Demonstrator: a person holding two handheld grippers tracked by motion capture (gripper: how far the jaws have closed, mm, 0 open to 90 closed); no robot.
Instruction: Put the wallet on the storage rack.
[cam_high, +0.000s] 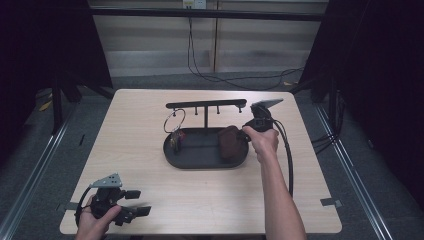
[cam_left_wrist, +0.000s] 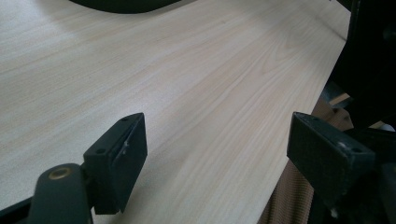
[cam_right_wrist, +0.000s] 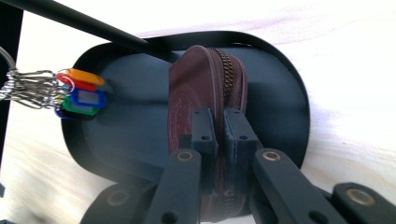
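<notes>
Pale wood-grain table (cam_high: 150, 115) bears an oval black tray (cam_high: 200, 161), its right end holding the brown pouch (cam_high: 231, 141).

Left gripper (cam_left_wrist: 215, 154): jaws wide, empty.

Right gripper (cam_right_wrist: 219, 135) clamps the embossed, zippered pouch (cam_right_wrist: 196, 79); its stamp is unreadable. Coloured key tags (cam_right_wrist: 79, 93) lie left.

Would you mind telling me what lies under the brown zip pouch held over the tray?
Under the brown zip pouch, pinched by the right hand-held gripper, is the black oval tray. A bunch of coloured key tags lies at one end. The tray floor directly beneath the pouch is covered.
</notes>
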